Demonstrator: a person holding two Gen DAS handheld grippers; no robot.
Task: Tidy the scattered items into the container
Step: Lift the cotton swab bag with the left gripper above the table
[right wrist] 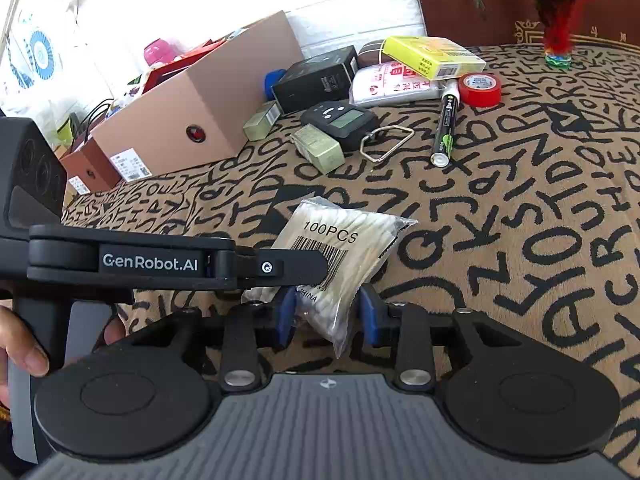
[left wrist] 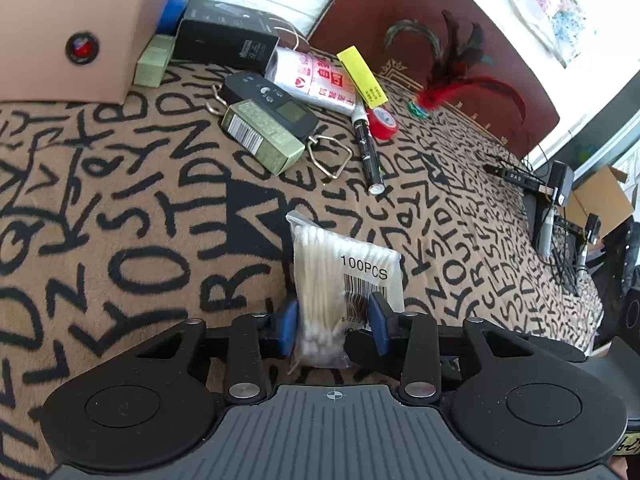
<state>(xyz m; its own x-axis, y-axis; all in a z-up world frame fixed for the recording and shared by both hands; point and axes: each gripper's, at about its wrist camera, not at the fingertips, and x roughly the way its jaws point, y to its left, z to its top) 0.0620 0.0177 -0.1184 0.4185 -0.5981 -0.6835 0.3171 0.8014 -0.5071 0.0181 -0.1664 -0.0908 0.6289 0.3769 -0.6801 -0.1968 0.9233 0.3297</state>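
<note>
I had both grippers tipped down toward the letter-patterned blanket [left wrist: 120,200], side by side over one bag of cotton swabs [left wrist: 340,276]. A hand [right wrist: 20,344] gripped the left tool's handle at the near left of the right wrist view.

The left gripper [left wrist: 334,326] stood partly closed, its blue pads [left wrist: 289,326] pressing the near end of the bag from both sides. The right gripper [right wrist: 328,318] also straddled that near end; its pads looked close against the plastic, but I could not tell whether they pinched it.

The bag lay on the blanket with its long axis running away from me, the swabs aligned the same way and the "100PCS" label facing up.

Far left stood the cardboard box [right wrist: 192,112], well apart from the bag. Right of it lay a black carton [left wrist: 224,38], a green box [left wrist: 262,136] resting on a luggage scale [left wrist: 272,106], a white packet [left wrist: 316,80], a yellow box [left wrist: 362,76], a marker [left wrist: 370,152], red tape [left wrist: 384,122] and a feather shuttlecock [left wrist: 440,92]. Between bag and box I saw only bare blanket.
</note>
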